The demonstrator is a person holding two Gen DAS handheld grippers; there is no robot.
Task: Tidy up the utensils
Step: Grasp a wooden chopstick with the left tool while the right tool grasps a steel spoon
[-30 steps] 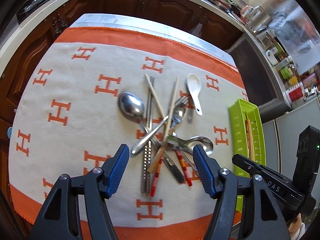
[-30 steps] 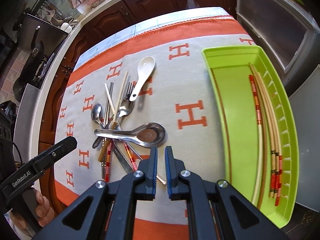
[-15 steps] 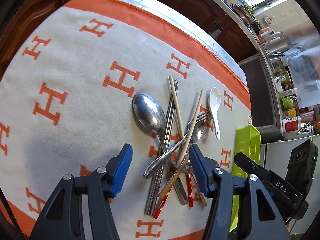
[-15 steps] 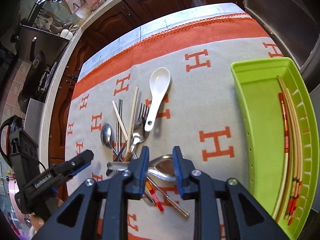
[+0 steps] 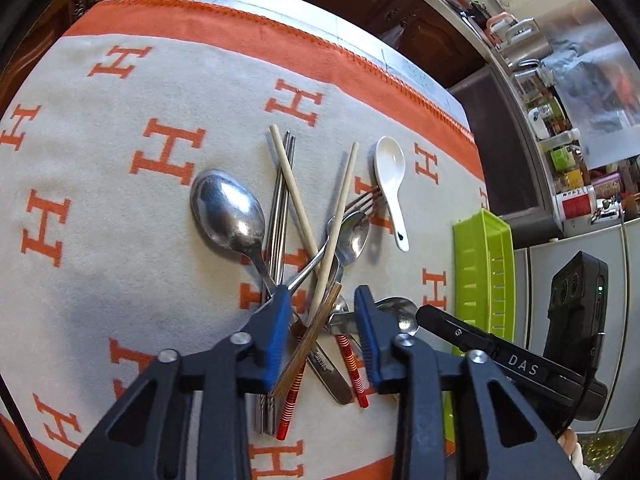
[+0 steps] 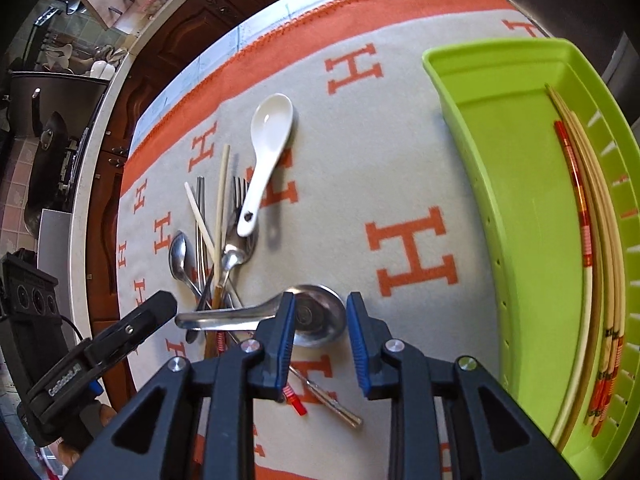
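A pile of utensils lies on an orange-and-cream cloth (image 5: pixel 120 208): a large steel spoon (image 5: pixel 228 212), metal chopsticks (image 5: pixel 280 208), wooden chopsticks (image 5: pixel 340 216), a fork, a white ceramic spoon (image 5: pixel 390 176) and a steel soup spoon (image 6: pixel 312 316). My left gripper (image 5: pixel 320 332) is open, its blue fingers either side of the red-striped chopstick ends. My right gripper (image 6: pixel 320 340) is open around the soup spoon's bowl. A green tray (image 6: pixel 516 208) holds several chopsticks (image 6: pixel 592 248) at right.
Dark wood cabinets and a counter run behind the table. The tray (image 5: pixel 484 264) sits at the table's right edge. Jars and a pot stand on the far counter (image 5: pixel 560 152). The other gripper's body shows in each view (image 5: pixel 520 364).
My left gripper has closed in over the crossed chopstick ends and narrowed its gap. My right gripper has opened from shut and moved forward around the soup spoon's bowl.
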